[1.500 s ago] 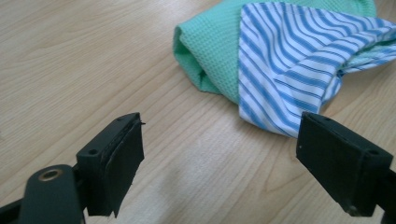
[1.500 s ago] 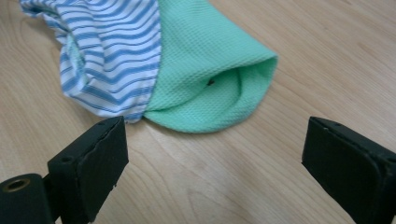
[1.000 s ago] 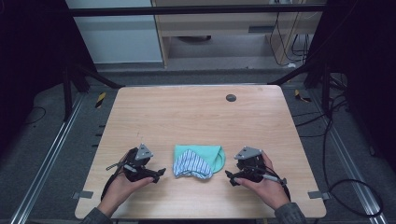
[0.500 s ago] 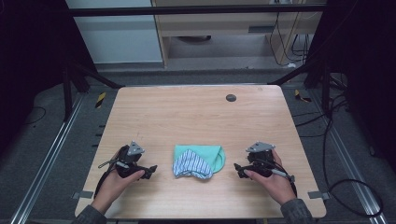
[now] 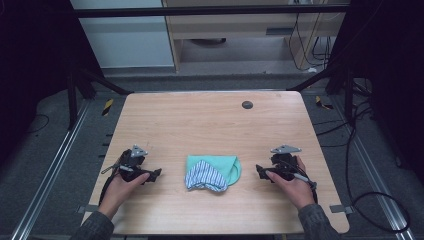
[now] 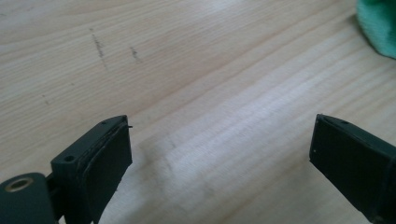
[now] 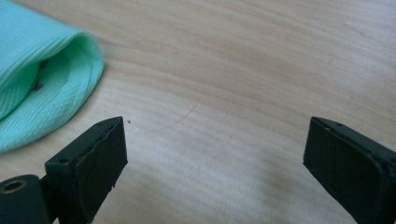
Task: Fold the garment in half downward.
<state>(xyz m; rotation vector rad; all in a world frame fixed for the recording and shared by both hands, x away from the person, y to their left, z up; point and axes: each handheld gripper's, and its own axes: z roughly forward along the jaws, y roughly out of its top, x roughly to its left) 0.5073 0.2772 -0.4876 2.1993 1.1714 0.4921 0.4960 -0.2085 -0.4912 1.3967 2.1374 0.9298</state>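
Both grippers moved outward from cloth [image 5: 212, 172] | left gripper [image 5: 155, 173] apart | right gripper [image 5: 260, 171] apart | table [image 5: 200, 120] bare between

left tongs [image 5: 156, 173] drew back leftward | right tongs [image 5: 260, 171] drew back rightward

The light wooden table [image 5: 210, 125] lies bare across its whole far half, broken only by a small dark round disc [image 5: 247, 105] near the far edge, which looks flat, though it is too small to tell. Near the front edge, the folded mint-green cloth with a blue-striped piece on it [image 5: 212, 172] is the one low obstacle, sitting between the left hand-held gripper [image 5: 152, 174] and the right hand-held gripper [image 5: 261, 171], apart from both. Bare wood separates each from the cloth, and bare wood shows between each gripper's wide-spread jaws. Black frame bars [image 5: 95, 82] flank the table's far corners.
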